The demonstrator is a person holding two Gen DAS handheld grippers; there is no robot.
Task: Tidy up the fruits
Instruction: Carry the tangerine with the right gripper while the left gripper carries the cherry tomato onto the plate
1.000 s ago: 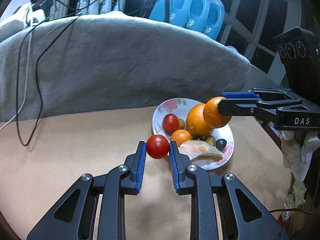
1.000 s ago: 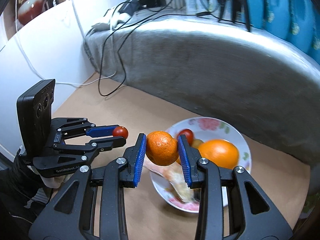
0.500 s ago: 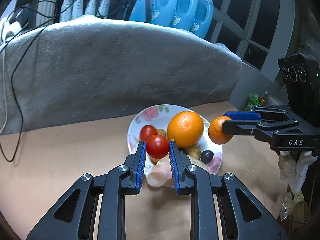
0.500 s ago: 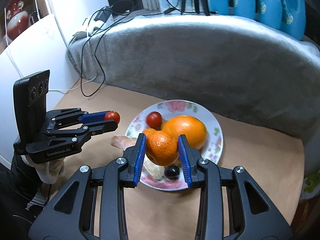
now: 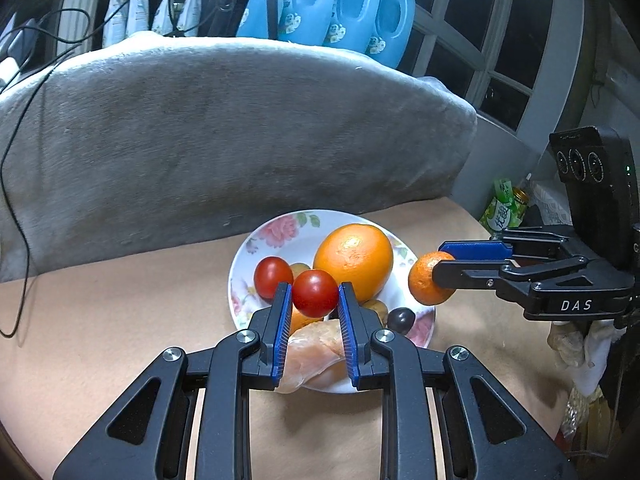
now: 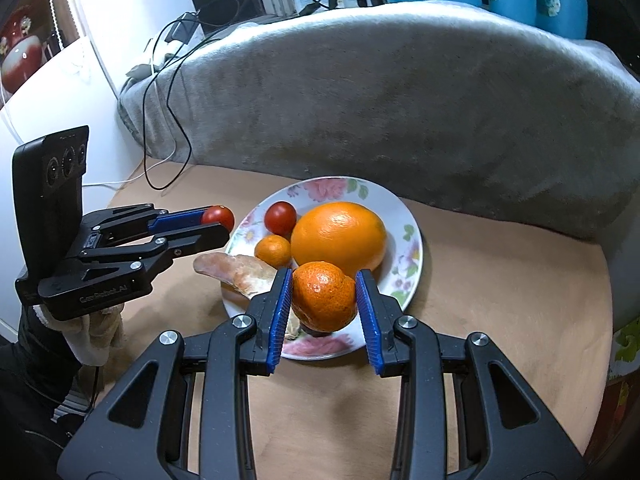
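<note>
Two hand-held grippers meet over a flowered plate [image 5: 280,232] of fruit on a tan tabletop [image 5: 120,320]. The left gripper [image 5: 314,300] is clamped narrowly on a cherry tomato [image 5: 315,293], held above the plate's near edge. The right gripper [image 6: 324,300] pinches a mandarin [image 6: 325,296] between its blue pads [image 6: 282,308], also raised above the plate's near rim.

On the plate sit a large orange [image 6: 338,236] at centre, a second tomato [image 6: 281,217] at ten o'clock, a small mandarin [image 6: 273,251] at nine o'clock, and a pale peeled piece [image 6: 236,272] overhanging the rim at eight o'clock.

Only the left wrist view shows a dark grape [image 5: 401,319] and brownish small fruits [image 5: 376,307] at the plate's four o'clock, plus a green can [image 5: 504,208] at the table's far right. Only the right wrist view shows the gloved hand [image 6: 96,332] beneath the left gripper and a white wall [image 6: 52,92] at nine o'clock. A grey blanket [image 5: 200,128] fills the background at twelve o'clock in both.
</note>
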